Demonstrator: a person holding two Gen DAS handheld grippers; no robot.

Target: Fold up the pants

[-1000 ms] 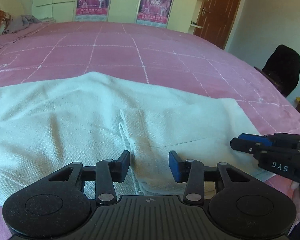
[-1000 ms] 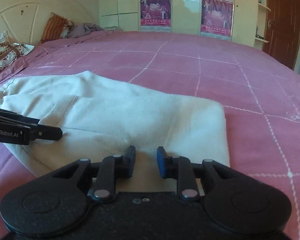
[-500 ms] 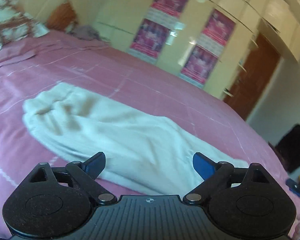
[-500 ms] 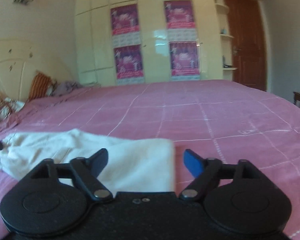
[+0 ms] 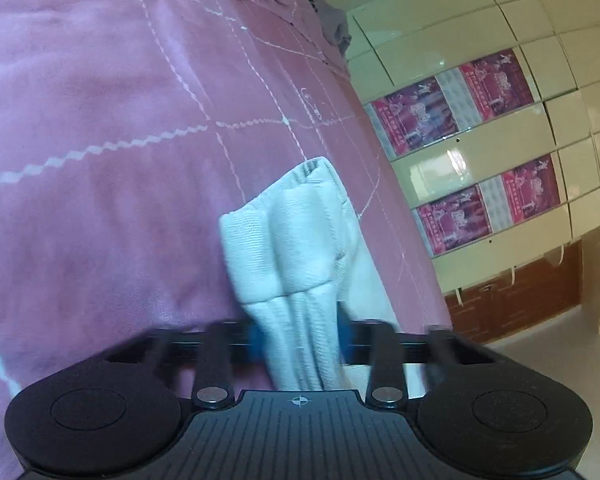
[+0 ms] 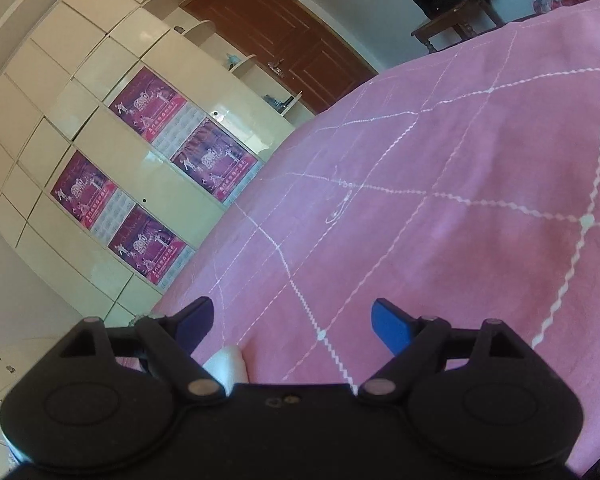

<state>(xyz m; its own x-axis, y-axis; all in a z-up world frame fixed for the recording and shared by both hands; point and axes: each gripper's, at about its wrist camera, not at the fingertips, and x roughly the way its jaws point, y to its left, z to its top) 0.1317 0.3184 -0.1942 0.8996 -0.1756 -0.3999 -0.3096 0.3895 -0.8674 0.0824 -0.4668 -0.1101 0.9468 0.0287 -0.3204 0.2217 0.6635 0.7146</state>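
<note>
The left gripper [image 5: 300,336], its jaws having just closed, pinches a bunched fold of the white pants [image 5: 296,248] lying on the pink bedspread [image 5: 100,120], while the right gripper [image 6: 292,320] stands spread wide over bare bedspread, holding nothing.

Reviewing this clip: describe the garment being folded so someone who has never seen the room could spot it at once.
Start at the wide pink quilted bedspread crossed by white stitched lines. On it, between the fingers of the left gripper, whose jaws have just been closing, is a bunched end of pale off-white ribbed pants. It is the only light cloth against the pink.
</note>
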